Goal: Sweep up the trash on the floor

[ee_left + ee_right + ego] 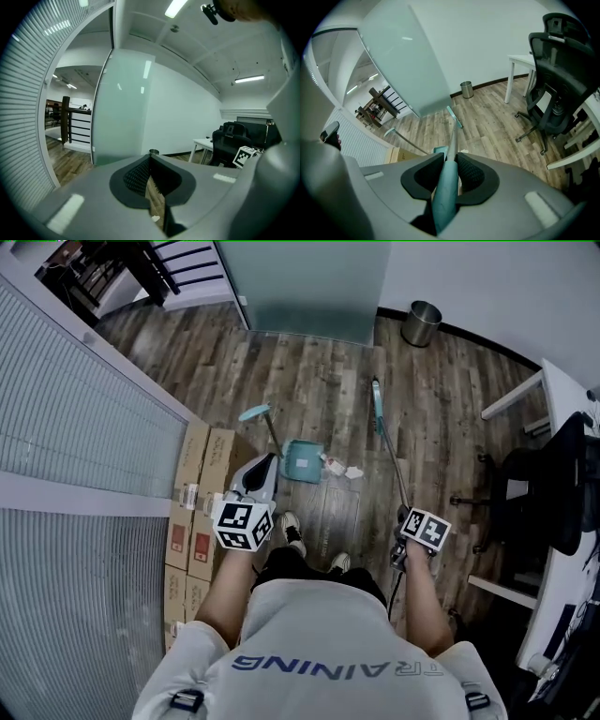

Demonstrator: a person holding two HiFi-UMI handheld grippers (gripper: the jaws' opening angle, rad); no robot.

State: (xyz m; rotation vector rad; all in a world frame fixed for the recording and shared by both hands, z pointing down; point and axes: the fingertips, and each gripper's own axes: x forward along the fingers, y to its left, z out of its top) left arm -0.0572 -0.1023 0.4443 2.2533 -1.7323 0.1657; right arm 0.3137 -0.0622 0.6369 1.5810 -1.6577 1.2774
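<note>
- Teal-handled broom (443, 197) was clamped in the right gripper (451, 164), its head beyond the trash (336, 465), apparently to draw it toward the dustpan (302, 462).
- Left gripper (151, 165): jaws together, nothing held.

I count one dustpan (302, 461). Just right of it, two scraps of trash (335, 465). One broom (377, 404) further right, one bin (422, 322) beyond, one chair (539, 488) far right. Boxes (211, 465) left of it: several, no sure count.

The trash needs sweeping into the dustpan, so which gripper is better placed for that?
Right. The right gripper is shut on the broom handle, with the broom head beyond the trash beside the dustpan. The left gripper is shut and empty.
</note>
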